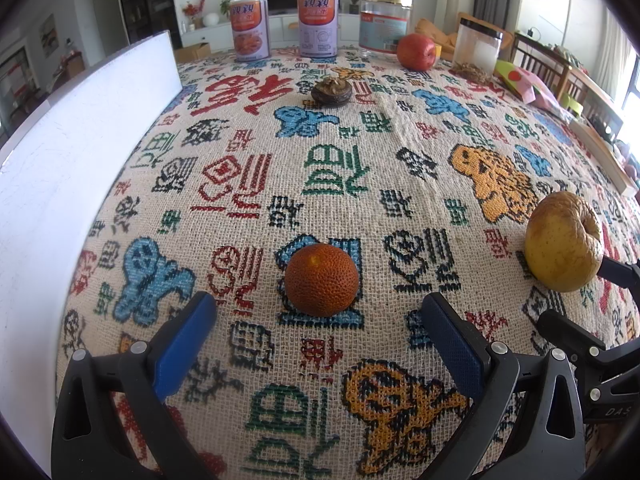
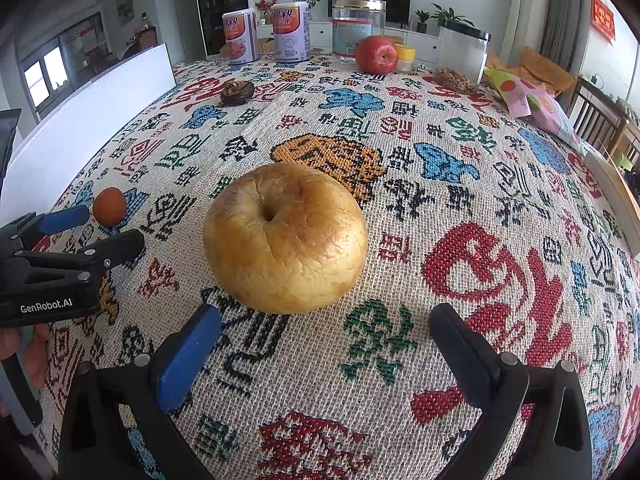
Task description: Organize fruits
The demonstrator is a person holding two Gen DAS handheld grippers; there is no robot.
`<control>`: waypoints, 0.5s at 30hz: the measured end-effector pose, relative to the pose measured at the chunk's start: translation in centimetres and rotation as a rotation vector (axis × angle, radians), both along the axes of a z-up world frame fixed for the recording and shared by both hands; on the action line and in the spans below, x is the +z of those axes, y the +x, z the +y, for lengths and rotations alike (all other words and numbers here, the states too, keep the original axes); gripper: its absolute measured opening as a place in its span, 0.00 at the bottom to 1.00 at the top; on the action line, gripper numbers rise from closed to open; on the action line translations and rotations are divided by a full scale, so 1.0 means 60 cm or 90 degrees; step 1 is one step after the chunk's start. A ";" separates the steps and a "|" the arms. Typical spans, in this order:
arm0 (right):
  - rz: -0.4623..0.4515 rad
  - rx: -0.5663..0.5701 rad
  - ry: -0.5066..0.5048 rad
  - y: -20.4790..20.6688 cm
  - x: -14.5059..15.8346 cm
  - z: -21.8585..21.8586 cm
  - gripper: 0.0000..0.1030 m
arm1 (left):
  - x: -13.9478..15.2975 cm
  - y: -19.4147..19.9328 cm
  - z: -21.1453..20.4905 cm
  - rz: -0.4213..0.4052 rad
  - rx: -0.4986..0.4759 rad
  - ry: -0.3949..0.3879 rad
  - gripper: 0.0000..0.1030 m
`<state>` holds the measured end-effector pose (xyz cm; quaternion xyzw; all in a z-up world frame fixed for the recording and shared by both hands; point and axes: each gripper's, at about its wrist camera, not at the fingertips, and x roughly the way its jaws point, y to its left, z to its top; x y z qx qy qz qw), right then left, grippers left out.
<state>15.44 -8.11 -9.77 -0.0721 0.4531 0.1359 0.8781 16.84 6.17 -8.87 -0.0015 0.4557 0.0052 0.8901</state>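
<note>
Fruit on patterned woven tablecloth [image 1: 332,184]: left gripper [image 1: 318,312] spread before small round orange tangerine [image 1: 321,279]; right gripper [image 2: 325,320] spread before wrinkled yellow apple [image 2: 285,238] beside it. Either could roll if nudged.

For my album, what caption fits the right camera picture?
Open tongs face a wrinkly yellow apple on the patterned cloth.

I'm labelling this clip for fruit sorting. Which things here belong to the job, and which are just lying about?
Job: small orange, wrinkled yellow apple, red apple, dark dried fruit.

Lying about: two cans, glass jar, plastic canister, snack bag, white board.
</note>
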 end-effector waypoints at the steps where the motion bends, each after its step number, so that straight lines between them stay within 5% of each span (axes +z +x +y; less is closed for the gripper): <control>1: 0.000 0.000 0.000 0.000 0.000 0.000 1.00 | 0.000 0.000 0.000 0.000 0.000 0.000 1.00; 15: 0.000 0.000 0.001 0.001 0.000 -0.001 1.00 | 0.002 -0.001 0.004 0.000 -0.013 -0.019 0.99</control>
